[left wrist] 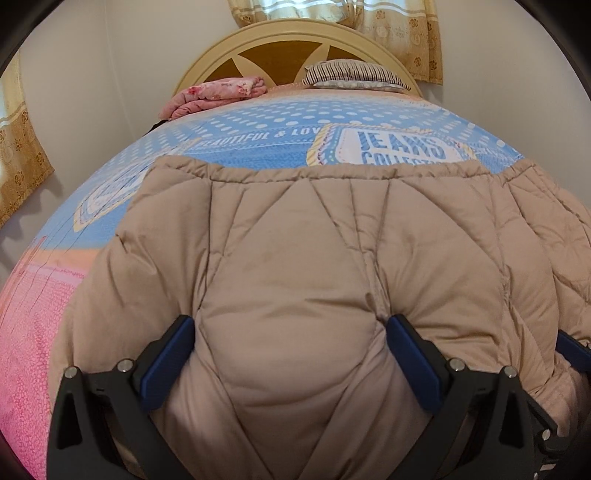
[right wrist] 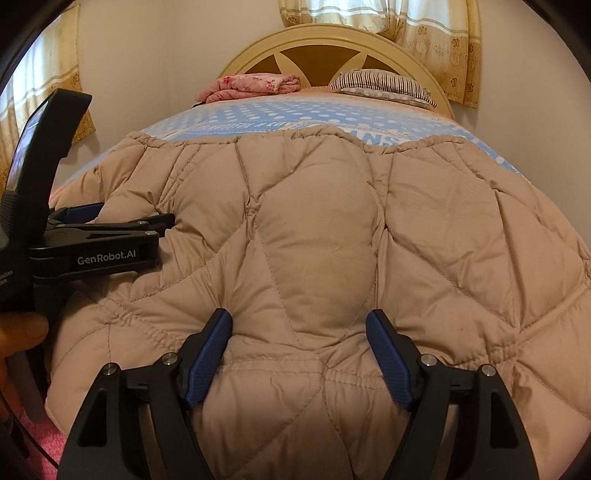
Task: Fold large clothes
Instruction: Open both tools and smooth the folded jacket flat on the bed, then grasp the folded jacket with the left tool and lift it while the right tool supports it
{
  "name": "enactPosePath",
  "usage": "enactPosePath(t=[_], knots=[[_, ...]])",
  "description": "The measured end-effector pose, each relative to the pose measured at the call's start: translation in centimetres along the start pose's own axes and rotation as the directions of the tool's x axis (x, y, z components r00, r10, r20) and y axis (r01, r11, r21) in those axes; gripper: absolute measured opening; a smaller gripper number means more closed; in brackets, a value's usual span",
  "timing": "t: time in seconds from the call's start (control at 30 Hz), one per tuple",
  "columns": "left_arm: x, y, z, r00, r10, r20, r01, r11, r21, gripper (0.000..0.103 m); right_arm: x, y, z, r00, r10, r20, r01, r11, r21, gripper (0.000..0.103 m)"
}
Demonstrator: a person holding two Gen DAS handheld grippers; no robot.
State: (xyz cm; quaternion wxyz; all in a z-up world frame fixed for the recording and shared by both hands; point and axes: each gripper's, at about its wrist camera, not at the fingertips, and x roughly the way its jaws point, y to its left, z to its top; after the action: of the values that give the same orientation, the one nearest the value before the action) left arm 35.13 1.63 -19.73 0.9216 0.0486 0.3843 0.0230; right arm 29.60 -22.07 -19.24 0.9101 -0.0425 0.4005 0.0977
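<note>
A puffy beige quilted jacket [left wrist: 295, 258] lies spread on the bed, its gathered hem toward the headboard. My left gripper [left wrist: 290, 328] points down into it. Its blue pads stand wide apart, and a bulge of padding rises between them. My right gripper [right wrist: 297, 325] is pushed into the jacket [right wrist: 317, 229] further right, also open, with a quilted panel swelling between its pads. The left gripper [right wrist: 162, 227] appears side-on at the left of the right wrist view, lying on the jacket's edge. One blue finger [left wrist: 572, 349] of the right gripper shows at the right edge.
The bed has a blue dotted cover [left wrist: 258, 125] that turns pink [left wrist: 33, 332] on the near left. A folded pink floral cloth [left wrist: 218, 92] and a striped pillow [left wrist: 354, 74] lie by the rounded headboard [left wrist: 280, 40]. Curtains [left wrist: 402, 33] hang behind. A hand [right wrist: 18, 332] shows at the left.
</note>
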Motion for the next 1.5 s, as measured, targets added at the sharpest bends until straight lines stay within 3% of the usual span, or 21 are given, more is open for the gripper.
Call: enactPosePath(t=[0.23,0.37,0.8,1.0,1.17,1.23,1.33,1.43,1.5], knots=[[0.0,0.1,0.1,1.0,-0.003,-0.003,0.003,1.0,-0.002,0.103,-0.7,0.7,0.5,1.0,-0.003,-0.003,0.003,1.0,-0.004,0.076],[0.0,0.1,0.1,1.0,-0.011,0.002,0.011,1.0,-0.009,0.103,-3.6,1.0,-1.1,0.998,-0.017,0.056,0.017,1.0,-0.002,0.076],[-0.4,0.4,0.3,0.999,-0.04,-0.022,0.04,0.999,0.002,0.103,-2.1,1.2,-2.2,0.999,-0.045,-0.012,0.045,0.999,-0.027,0.078],[-7.1,4.3,-1.8,0.996,-0.067,0.058,0.068,0.998,-0.016,0.101,-1.9,1.1,-1.9,0.999,-0.04,-0.021,0.039,0.999,-0.03,0.078],[-11.6,10.8,-7.2,0.996,-0.052,0.071,0.06,0.992,-0.111,0.102,-2.6,1.5,-1.2,0.998,-0.057,-0.03,0.055,0.997,-0.052,0.078],[-11.5,13.3,-9.6,0.996,-0.085,0.032,0.09,0.977,-0.194,0.102,-4.6,1.5,-0.4,0.997,-0.081,0.02,0.082,0.996,-0.033,0.078],[-10.6,14.6,-11.8,0.981,-0.194,0.011,0.188,0.935,-0.3,0.095,-6.4,1.8,1.4,0.993,-0.075,0.096,0.076,0.997,-0.009,0.079],[-9.3,13.7,-11.9,0.942,-0.336,0.016,0.316,0.867,-0.384,0.086,-5.3,1.7,3.6,0.991,-0.088,0.097,0.09,0.996,-0.016,0.079],[-8.7,12.6,-11.6,0.926,-0.376,0.033,0.355,0.837,-0.415,0.085,-3.4,1.2,4.7,0.994,-0.098,0.055,0.099,0.995,-0.017,0.079]])
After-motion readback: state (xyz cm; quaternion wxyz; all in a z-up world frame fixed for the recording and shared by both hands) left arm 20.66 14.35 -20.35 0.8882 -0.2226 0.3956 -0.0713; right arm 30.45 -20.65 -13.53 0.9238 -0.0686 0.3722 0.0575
